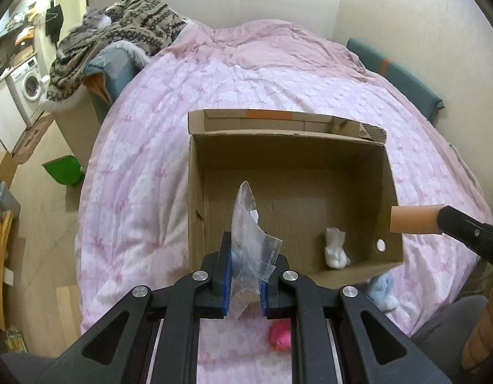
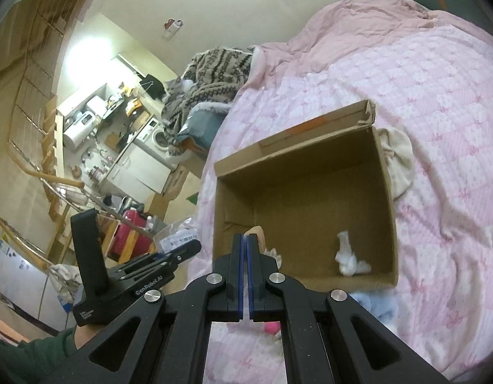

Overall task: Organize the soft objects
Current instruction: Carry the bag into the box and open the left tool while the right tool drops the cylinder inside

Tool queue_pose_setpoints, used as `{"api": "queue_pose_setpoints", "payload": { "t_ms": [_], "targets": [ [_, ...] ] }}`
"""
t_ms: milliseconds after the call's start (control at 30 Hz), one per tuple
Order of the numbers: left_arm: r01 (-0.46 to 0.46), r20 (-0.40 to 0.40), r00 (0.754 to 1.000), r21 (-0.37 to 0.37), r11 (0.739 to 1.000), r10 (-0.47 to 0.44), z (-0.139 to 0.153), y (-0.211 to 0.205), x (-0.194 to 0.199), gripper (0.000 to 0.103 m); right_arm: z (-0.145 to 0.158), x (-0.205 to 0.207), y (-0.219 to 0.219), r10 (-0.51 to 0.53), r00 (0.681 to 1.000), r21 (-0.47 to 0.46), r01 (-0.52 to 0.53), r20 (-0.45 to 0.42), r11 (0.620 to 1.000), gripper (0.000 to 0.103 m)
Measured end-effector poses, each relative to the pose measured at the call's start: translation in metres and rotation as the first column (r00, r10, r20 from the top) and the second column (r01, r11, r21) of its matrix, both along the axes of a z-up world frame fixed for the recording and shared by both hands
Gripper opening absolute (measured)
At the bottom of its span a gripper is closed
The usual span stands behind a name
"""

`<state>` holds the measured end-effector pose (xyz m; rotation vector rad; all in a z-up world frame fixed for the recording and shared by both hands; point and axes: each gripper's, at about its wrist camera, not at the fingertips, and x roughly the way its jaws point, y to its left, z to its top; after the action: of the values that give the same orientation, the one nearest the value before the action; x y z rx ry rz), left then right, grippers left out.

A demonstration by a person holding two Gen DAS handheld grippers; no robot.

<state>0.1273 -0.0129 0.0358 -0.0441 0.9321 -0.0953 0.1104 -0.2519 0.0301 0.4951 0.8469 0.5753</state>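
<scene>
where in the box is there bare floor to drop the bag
The box floor is bare across its left and far parts. Only the near right corner holds a white toy. The near rim is crowded by the bag.

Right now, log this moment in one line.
left gripper: shut on plastic bag | right gripper: shut | cardboard box: white plush inside

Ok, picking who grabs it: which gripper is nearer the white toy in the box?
Right, likely. Right gripper, holding a peach tube, is at the box wall beside the white toy; left gripper, holding a plastic bag, is over the near-left edge.
</scene>
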Motion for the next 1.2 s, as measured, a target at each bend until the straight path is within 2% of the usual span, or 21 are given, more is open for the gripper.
{"api": "queue_pose_setpoints", "payload": {
  "t_ms": [200,367,433,633,767,900,1067,1200],
  "targets": [
    [-0.01,-0.002,1.0,0.013,1.0,0.01,-0.021,-0.002,0.021,0.012,-0.023,0.017,-0.005,-0.028,0.999,-0.007,0.028,-0.031,1.0,0.004],
    [-0.017,0.016,1.0,0.012,1.0,0.016,-0.041,0.001,0.022,0.012,-0.048,0.024,-0.008,-0.047,0.996,-0.012,0.047,-0.081,0.999,0.003],
    [-0.016,0.006,1.0,-0.003,1.0,0.016,-0.046,0.002,0.023,0.012,-0.053,0.025,-0.004,-0.046,0.995,-0.041,0.043,-0.087,0.998,0.003],
    [0.013,0.017,1.0,0.024,1.0,-0.014,-0.049,-0.005,0.022,0.012,-0.064,0.029,0.01,-0.014,0.994,-0.109,0.002,-0.105,0.994,0.004],
    [0.026,-0.004,1.0,0.013,1.0,-0.026,-0.051,-0.007,0.022,0.012,-0.076,0.033,0.022,0.033,0.986,-0.114,-0.052,-0.166,0.992,0.004],
    [0.027,-0.016,1.0,0.005,1.0,-0.027,-0.054,-0.008,0.023,0.012,-0.084,0.032,0.036,0.051,0.98,-0.188,-0.088,-0.193,0.978,0.004],
    [0.031,-0.027,0.999,0.004,1.0,-0.031,-0.057,-0.009,0.023,0.012,-0.094,0.033,0.037,0.031,0.971,-0.232,-0.087,-0.237,0.969,0.004],
    [0.034,-0.041,0.999,0.006,0.999,-0.034,-0.061,-0.01,0.024,0.012,-0.095,0.033,0.035,0.014,0.97,-0.22,-0.069,-0.244,0.973,0.004]
  ]
}}
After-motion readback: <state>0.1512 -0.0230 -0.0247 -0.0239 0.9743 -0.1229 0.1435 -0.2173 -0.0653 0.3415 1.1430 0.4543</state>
